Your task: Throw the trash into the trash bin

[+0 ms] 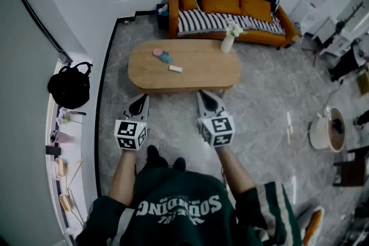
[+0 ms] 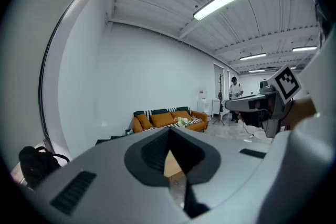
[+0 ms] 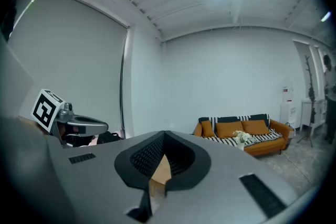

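though unseen by gripper views, trash (image 1: 166,57) on table (image 1: 202,75), bin (image 1: 320,134) apart

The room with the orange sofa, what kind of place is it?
Most likely a living room, perhaps a mock one in a bigger workspace. It has an orange sofa, a low wooden coffee table and a vase of flowers on it.

Trash (image 1: 166,57) (pink, blue, white) on table (image 1: 202,70)

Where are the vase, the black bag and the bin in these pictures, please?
vase (image 1: 228,43), head view, its white body.
black bag (image 1: 70,87), head view, its middle.
bin (image 1: 318,134), head view, its white outer wall.
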Available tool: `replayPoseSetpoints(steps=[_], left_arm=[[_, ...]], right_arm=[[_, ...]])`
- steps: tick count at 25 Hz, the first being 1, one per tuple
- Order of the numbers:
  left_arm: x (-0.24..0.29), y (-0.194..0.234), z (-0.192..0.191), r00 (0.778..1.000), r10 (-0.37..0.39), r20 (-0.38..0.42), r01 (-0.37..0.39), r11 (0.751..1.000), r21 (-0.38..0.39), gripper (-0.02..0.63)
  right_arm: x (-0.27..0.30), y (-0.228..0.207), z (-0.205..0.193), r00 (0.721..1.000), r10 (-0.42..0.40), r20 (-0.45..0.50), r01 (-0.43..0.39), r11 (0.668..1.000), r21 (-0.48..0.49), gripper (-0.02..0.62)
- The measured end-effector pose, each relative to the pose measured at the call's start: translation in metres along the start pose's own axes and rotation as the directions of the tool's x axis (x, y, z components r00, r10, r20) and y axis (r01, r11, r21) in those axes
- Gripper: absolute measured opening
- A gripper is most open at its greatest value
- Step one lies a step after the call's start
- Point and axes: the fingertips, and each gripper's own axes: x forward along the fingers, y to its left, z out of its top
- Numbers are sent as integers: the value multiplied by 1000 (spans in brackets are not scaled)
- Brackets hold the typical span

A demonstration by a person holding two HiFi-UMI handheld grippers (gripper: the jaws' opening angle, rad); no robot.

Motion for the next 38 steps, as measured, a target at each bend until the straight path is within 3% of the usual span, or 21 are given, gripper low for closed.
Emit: replayPoseSetpoints(steps=[10, 26, 38], left_arm=[[2, 2, -19, 1000, -14, -25, 14, 1000, 1, 2], [14, -5, -15, 999, -21, -39, 21, 1000, 5, 2], [90, 45, -11, 999, -28, -34, 28, 1000, -5, 2]], right_arm=[[4, 6, -10, 999, 24, 24, -25, 999, 27, -2], [-1, -8, -19, 999, 35, 9, -36, 999, 39, -2], [92, -24, -16, 999, 47, -13, -46, 998, 38, -2]])
